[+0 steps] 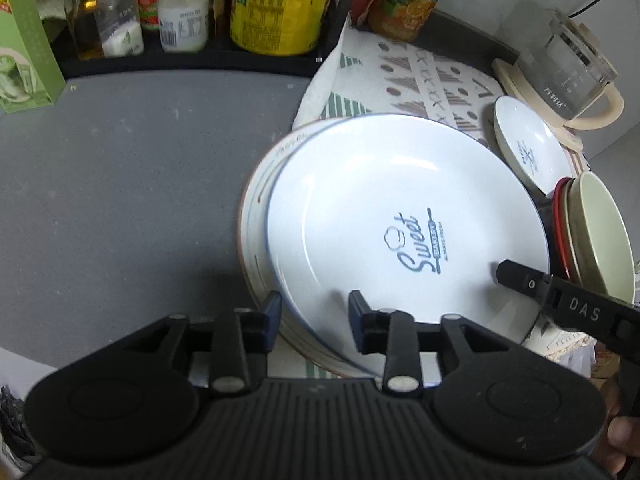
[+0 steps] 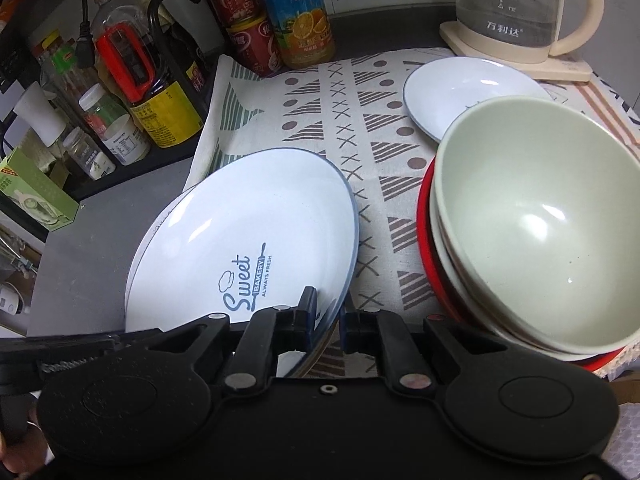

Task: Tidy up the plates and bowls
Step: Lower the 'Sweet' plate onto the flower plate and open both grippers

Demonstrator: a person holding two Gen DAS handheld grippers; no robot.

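While the right gripper [image 2: 326,320] has its jaws clamped on the rim of the bakery plate [image 2: 244,240], the left gripper [image 1: 314,316] stands with jaws apart around its near edge, over a speckled plate [image 1: 256,216]. Bowls [image 2: 536,216] look stacked already; a small plate [image 2: 460,88] waits by the kettle [image 2: 520,8].

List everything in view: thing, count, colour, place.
Large plate: one, white with blue rim, tilted on a speckled plate.
Speckled plate: one, off-white, underneath.
Small plate: one, white, on mat by the kettle.
Bowls: stack, green on top, red lowest.
Mat: one, patterned.
Kettle: one, glass and cream, rear corner.
Bottles and jars: several, on the rack.
Left gripper: open, astride the plate rims.
Right gripper: shut on large plate's edge.
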